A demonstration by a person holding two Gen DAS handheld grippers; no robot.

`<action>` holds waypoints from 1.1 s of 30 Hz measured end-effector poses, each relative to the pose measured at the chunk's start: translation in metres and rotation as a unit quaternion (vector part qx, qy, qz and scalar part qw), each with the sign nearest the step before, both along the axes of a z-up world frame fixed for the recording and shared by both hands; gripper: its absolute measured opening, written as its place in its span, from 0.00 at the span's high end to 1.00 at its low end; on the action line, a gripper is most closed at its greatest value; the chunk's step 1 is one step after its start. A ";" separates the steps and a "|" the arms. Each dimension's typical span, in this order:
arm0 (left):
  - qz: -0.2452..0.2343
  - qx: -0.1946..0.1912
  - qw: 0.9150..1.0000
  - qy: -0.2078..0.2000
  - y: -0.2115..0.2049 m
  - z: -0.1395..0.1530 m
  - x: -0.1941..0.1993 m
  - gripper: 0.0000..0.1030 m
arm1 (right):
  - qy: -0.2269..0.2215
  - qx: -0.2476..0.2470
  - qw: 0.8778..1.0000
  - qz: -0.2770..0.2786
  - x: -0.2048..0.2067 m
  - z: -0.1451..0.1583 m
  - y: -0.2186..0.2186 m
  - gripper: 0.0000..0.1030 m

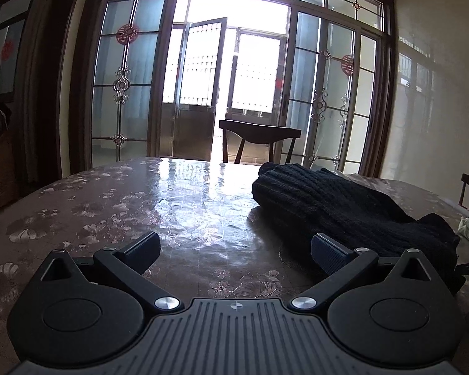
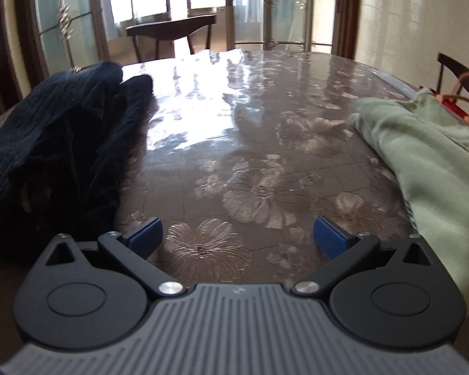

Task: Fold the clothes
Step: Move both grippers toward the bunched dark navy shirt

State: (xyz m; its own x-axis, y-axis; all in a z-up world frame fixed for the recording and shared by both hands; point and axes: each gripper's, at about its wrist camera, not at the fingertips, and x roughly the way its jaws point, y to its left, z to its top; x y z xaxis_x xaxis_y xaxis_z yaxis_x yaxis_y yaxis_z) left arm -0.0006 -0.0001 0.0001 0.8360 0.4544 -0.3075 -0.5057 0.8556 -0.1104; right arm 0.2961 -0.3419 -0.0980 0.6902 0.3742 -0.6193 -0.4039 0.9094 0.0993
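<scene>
1. The left gripper [image 1: 234, 250] has its jaws spread wide and nothing lies between them; only the flowered table [image 1: 109, 200] shows in the gap.
2. A black knitted garment [image 1: 337, 206] lies bunched on the table just to the right of the left gripper, its near edge right beside the right-hand finger [image 1: 328, 253]; whether they touch cannot be told.
3. The right gripper [image 2: 237, 234] is likewise fully open and empty, tilted down toward the bare tabletop.
4. In the right wrist view the same black garment sits to the left of this gripper, close to its left finger [image 2: 145, 234].
5. A pale green garment [image 2: 431, 162] lies to the right of the right gripper, draped over the table edge.
6. Ahead of both grippers, beyond the table's far side, stands a dark wooden chair [image 1: 259, 134] before glazed doors [image 1: 128, 75].
</scene>
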 end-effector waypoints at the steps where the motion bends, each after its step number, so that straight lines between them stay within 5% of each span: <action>1: 0.000 -0.003 1.000 0.000 0.000 0.000 -0.001 0.00 | 0.006 0.028 0.999 -0.015 -0.001 0.003 -0.009 0.00; 6: -0.002 -0.008 1.000 0.001 -0.008 0.001 -0.008 0.00 | 0.004 0.217 0.975 0.037 -0.022 0.032 -0.034 0.00; 9: -0.001 -0.005 1.000 -0.001 -0.014 0.002 -0.015 0.00 | 0.002 0.275 0.953 0.124 -0.032 0.047 -0.023 0.00; 12: 0.009 -0.001 1.000 -0.002 0.002 0.005 -0.005 0.00 | 0.009 0.264 0.946 0.185 -0.037 0.053 0.004 0.00; 16: 0.034 0.004 0.999 0.011 0.004 0.002 -0.002 0.00 | -0.031 0.234 0.959 0.156 -0.040 0.048 0.025 0.00; 22: 0.088 -0.007 0.996 0.033 0.013 0.007 -0.005 0.00 | 0.000 0.284 0.942 0.180 -0.024 0.020 0.033 0.00; 27: 0.124 -0.012 0.992 0.021 0.033 -0.002 -0.006 0.00 | -0.020 0.306 0.937 0.166 -0.028 0.014 0.032 0.00; 33: 0.136 -0.031 0.987 0.080 0.031 -0.002 -0.001 0.00 | -0.021 0.323 0.932 0.160 -0.028 0.009 0.028 0.00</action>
State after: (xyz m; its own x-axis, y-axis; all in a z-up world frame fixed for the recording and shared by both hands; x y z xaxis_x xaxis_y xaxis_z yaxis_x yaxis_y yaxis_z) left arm -0.0018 0.0306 -0.0018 0.6249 0.6307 -0.4601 -0.7304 0.6805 -0.0591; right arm 0.2684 -0.3139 -0.0889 0.4973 0.8511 -0.1683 -0.6599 0.4970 0.5635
